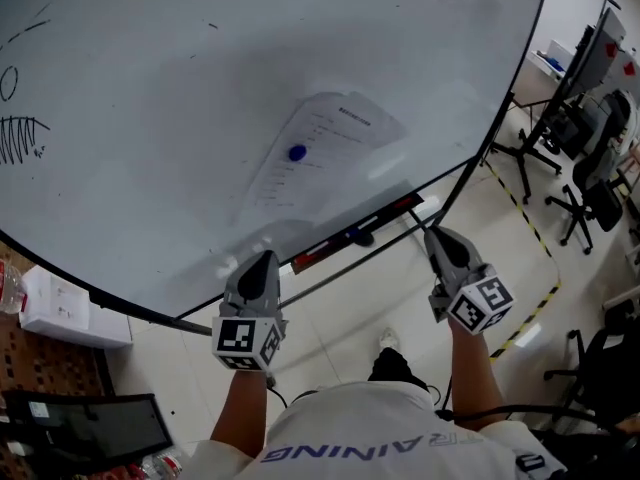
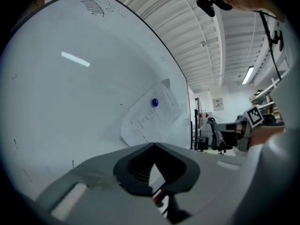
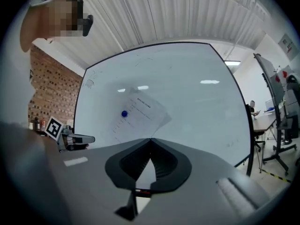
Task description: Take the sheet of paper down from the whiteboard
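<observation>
Fingers (image 2: 131, 165) of the left gripper (image 2: 153, 145) and the right gripper (image 3: 150, 139) are pressed together, empty, both short of the whiteboard (image 1: 150, 168). A sheet of paper (image 1: 325, 138) hangs tilted at the board's centre under a blue magnet (image 1: 297, 153). Head view alone shows a white box (image 1: 70, 308) at lower left, closed. The gripper views alone show the ribbed ceiling (image 3: 187, 18).
</observation>
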Available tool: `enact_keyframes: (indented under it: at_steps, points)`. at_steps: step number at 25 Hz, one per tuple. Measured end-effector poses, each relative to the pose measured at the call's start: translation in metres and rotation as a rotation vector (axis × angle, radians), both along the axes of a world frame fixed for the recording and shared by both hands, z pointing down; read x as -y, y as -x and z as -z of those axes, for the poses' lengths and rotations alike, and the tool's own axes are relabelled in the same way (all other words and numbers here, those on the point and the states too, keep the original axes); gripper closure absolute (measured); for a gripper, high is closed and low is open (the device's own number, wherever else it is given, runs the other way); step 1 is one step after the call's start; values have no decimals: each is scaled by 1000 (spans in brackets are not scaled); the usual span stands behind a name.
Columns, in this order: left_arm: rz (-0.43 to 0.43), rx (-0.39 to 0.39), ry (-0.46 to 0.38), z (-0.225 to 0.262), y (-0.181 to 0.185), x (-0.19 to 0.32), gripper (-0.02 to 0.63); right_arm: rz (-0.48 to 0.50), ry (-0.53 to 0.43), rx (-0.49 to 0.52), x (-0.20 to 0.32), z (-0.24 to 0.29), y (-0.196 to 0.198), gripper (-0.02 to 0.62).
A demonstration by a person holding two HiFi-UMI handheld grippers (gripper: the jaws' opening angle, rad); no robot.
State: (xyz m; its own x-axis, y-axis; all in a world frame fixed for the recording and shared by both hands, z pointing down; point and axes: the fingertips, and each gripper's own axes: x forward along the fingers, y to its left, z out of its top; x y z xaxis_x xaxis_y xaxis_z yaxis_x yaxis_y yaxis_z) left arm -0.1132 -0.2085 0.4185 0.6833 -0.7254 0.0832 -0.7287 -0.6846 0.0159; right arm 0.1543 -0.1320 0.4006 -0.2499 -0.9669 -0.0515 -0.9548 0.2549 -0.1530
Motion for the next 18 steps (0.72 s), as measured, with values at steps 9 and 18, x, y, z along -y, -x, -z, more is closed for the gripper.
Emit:
enact_keyframes:
  at_steps: [9, 18]
  points:
    - [263, 13, -81, 43, -47, 39, 604, 298, -68, -19, 96, 43, -46, 588]
    - [369, 11, -111, 71, -56, 53, 604, 455, -101, -9, 141, 58, -32, 588]
